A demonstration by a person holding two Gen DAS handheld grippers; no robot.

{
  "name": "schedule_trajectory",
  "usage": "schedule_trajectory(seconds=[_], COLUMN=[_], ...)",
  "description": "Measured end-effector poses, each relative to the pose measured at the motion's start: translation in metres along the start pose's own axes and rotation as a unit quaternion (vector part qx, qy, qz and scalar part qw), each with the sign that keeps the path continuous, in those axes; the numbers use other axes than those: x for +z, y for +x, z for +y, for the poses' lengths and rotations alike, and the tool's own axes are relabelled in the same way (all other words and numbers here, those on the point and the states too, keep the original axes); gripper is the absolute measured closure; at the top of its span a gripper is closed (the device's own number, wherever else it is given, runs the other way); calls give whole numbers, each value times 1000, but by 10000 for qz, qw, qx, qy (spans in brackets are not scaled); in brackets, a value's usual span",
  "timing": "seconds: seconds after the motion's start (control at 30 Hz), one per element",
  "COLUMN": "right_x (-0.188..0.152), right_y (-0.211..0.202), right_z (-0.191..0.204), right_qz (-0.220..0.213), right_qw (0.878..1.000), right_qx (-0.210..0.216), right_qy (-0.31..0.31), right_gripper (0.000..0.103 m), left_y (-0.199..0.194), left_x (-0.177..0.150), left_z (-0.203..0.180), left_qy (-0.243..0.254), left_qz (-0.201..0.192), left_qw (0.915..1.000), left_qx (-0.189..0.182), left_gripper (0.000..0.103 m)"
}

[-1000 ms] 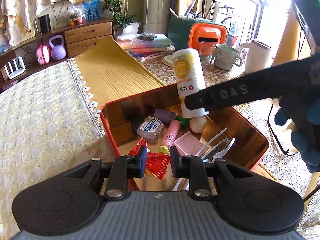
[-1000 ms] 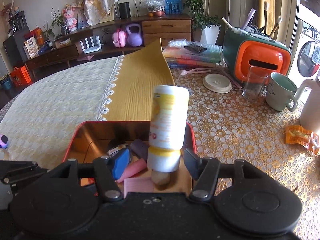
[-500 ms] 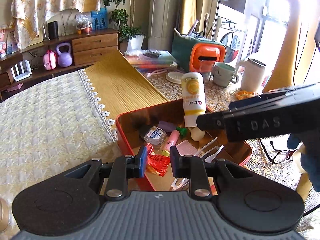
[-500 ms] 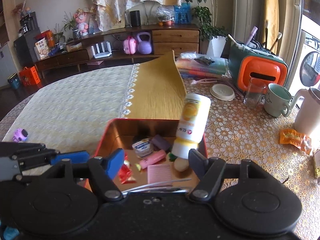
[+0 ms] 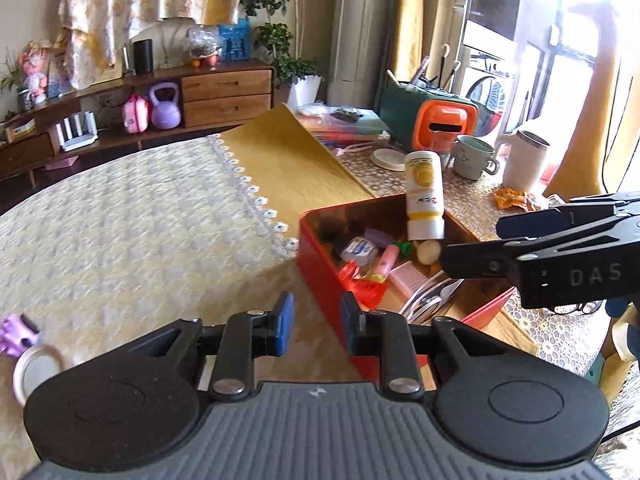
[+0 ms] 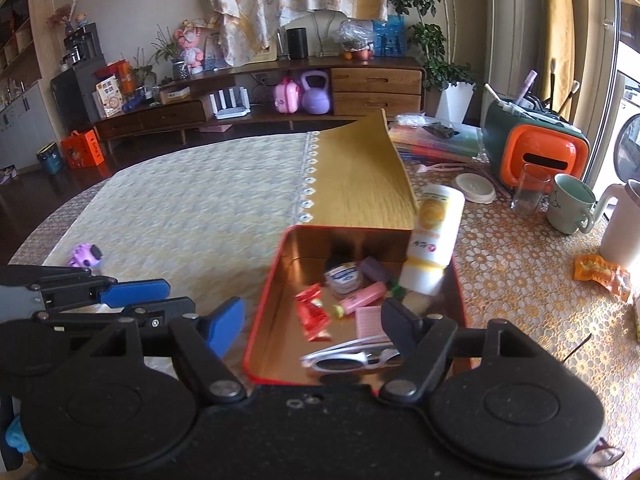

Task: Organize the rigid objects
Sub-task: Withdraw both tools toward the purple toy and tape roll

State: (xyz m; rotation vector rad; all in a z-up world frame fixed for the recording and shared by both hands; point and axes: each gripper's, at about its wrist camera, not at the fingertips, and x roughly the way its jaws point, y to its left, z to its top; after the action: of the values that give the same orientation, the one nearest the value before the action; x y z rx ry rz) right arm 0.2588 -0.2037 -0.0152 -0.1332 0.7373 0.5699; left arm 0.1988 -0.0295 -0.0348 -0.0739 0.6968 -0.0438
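A red tin point(image 5: 320, 256) point(image 6: 264, 304) with a gold inside sits on the table. It holds a small jar point(image 6: 344, 276), a pink marker point(image 6: 362, 298), a red wrapper point(image 6: 314, 316), white sunglasses point(image 6: 352, 358) and other small items. A white and yellow bottle point(image 5: 424, 196) point(image 6: 434, 240) stands cap-down, leaning at the tin's far right corner. My left gripper point(image 5: 316, 320) point(image 6: 178, 297) hovers at the tin's near left edge, jaws opening with nothing between them. My right gripper point(image 6: 312, 320) point(image 5: 472, 240) is over the tin's near end, jaws opening wide with nothing held.
A purple toy point(image 6: 84, 256) and a white lid point(image 5: 36, 368) lie on the cream cloth to the left. To the right stand a mug point(image 6: 570, 204), a white jug point(image 6: 622, 228), a glass point(image 6: 528, 190) and an orange box point(image 6: 544, 156). An orange wrapper point(image 6: 600, 272) lies nearby.
Both grippers have drawn back and up from the tin. The right one has left the bottle, which now leans in the tin. Both pairs of jaws stand wider.
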Motion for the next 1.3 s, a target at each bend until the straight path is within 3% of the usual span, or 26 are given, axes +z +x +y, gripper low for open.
schedule_trajectory(seconds=[0.07, 0.1, 0.3, 0.43, 0.7, 1.17, 1.27, 1.3], right_x=[-3, -4, -14, -20, -26, -28, -28, -28], right_y=[-2, -2, -4, -8, -6, 21, 30, 33], right_z=[7, 11, 41, 63, 102, 181, 192, 195], right_qz=[6, 5, 16, -40, -194, -161, -112, -93], right_qw=[10000, 10000, 9995, 9988, 9970, 9884, 9872, 9869], right_qx=[42, 64, 301, 442, 651, 1186, 1224, 1232], right_qy=[-15, -23, -100, -218, -362, -936, -1020, -1033], right_gripper=[26, 25, 22, 16, 2, 1, 1, 1], left_y=[-8, -13, -36, -53, -77, -96, -95, -94], left_x=[-4, -7, -18, -26, -41, -68, -69, -69], left_z=[8, 12, 38, 58, 109, 194, 204, 207], left_qy=[-66, -99, -226, -354, -517, -1037, -992, -987], left_qz=[-45, -100, -163, -255, -245, -216, -194, -213], left_qw=[10000, 9999, 9995, 9988, 9969, 9918, 9910, 9907], left_qx=[42, 54, 138, 237, 547, 718, 874, 913], left_gripper=[37, 34, 34, 23, 20, 16, 0, 0])
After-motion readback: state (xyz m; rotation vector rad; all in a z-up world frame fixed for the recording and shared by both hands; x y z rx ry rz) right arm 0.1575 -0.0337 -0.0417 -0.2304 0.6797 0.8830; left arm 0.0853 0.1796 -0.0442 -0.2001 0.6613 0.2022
